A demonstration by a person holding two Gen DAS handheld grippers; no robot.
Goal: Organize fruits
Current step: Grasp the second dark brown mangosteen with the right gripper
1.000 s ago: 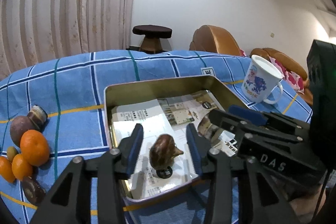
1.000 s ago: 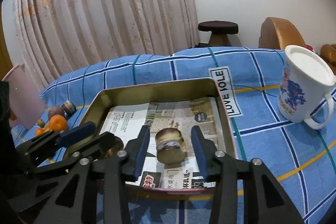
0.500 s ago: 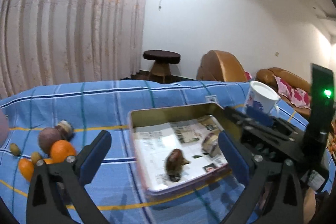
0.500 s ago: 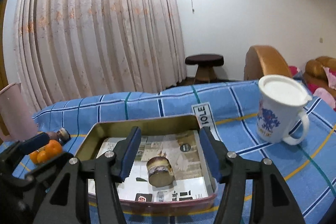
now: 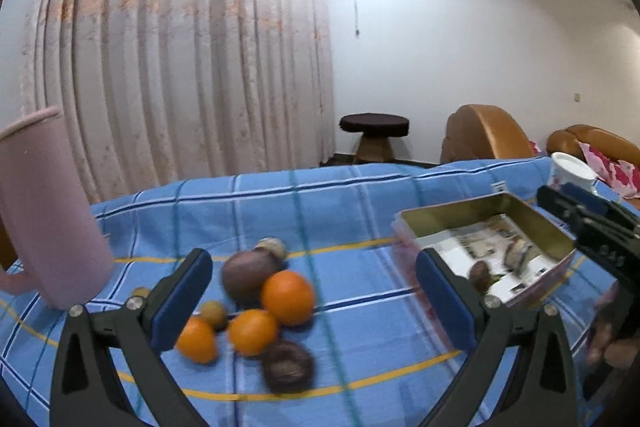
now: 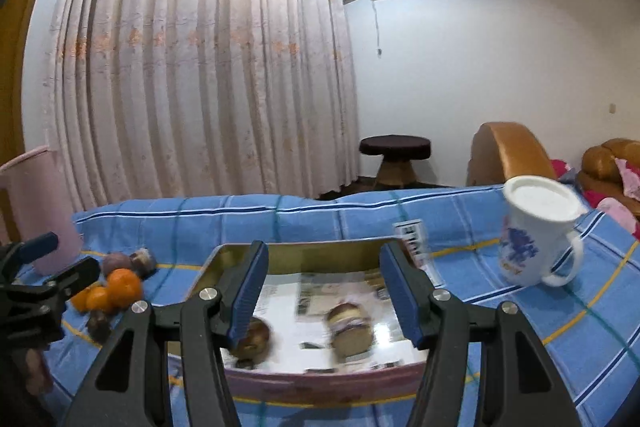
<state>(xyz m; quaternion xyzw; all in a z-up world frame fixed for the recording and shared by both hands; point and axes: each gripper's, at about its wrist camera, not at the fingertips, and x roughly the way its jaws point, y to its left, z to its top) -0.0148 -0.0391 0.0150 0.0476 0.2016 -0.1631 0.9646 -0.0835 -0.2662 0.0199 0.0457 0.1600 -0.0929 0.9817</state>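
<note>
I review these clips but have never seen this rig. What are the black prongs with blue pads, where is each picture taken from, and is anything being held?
No robot here: a person carries two hand-held grippers, each with a fisheye camera looking along its jaws. The left gripper faces a pile of fruit beside a pink cup on the blue checked cloth. The right gripper faces a paper-lined metal tray with two brown items inside, near a white mug. Both jaws have just been opening; nothing is held.
</note>
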